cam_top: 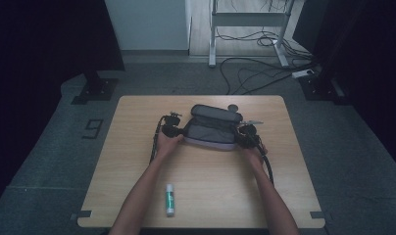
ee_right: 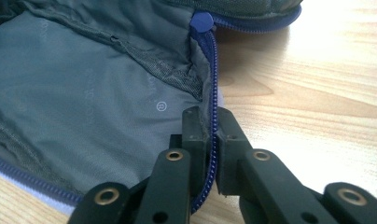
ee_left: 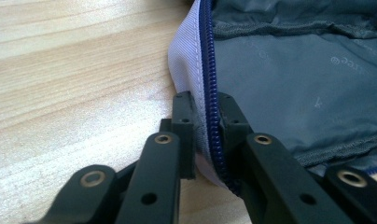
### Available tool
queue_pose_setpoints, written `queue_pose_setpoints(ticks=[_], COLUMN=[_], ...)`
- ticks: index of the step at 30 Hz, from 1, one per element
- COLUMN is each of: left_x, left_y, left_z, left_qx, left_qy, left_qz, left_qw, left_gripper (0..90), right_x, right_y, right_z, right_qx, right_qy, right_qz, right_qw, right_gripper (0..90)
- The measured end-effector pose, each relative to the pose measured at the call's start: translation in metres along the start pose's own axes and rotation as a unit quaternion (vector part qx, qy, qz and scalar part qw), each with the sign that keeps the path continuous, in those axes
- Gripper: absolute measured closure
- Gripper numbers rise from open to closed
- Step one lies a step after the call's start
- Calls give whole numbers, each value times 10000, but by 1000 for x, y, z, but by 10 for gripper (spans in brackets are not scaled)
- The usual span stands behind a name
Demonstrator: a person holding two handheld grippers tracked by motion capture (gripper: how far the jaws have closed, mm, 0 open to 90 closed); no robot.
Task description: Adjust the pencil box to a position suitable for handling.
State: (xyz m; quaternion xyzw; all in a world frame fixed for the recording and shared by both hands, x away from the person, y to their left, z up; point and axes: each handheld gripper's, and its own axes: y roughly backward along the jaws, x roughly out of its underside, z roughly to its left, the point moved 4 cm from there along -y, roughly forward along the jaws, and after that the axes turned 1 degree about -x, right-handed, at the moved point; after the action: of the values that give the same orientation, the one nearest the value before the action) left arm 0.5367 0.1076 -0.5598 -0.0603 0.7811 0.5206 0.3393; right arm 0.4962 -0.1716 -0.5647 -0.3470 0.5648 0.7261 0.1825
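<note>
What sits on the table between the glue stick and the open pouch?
Nothing: in the high view the stretch of table from the glue stick up to the pouch is bare wood, flanked by the person's two forearms.

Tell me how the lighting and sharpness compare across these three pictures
High view: dim, dark at both sides, pouch small and soft. Left gripper view: bright, zipper edge sharp, left gripper slightly soft. Right gripper view: table washed out by glare at top right, right gripper slightly soft.

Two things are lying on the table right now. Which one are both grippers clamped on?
The open grey pouch: the left gripper and right gripper each pinch its blue zipper edge. The green glue stick lies untouched nearer the person.
</note>
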Motion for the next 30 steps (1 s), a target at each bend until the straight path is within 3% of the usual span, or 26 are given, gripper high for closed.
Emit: queue_pose_setpoints(ticks=[7,24,30], left_x=[0,-6,-6], left_y=[3,30,41], left_z=[0,-10,-19], left_qx=[16,184,260], left_qy=[-40,-214,-342], left_qz=[-9,-224,-332], left_qw=[10000,9994,9985], left_gripper=[840,850,854], right_x=[-1,-4,-7], right_y=[4,31,49], right_z=[1,6,5], right_qx=[-51,-168,-181], right_qy=[59,129,193], right_qz=[-46,-374,-522], right_qw=[10000,9991,9983], right_gripper=[848,850,851])
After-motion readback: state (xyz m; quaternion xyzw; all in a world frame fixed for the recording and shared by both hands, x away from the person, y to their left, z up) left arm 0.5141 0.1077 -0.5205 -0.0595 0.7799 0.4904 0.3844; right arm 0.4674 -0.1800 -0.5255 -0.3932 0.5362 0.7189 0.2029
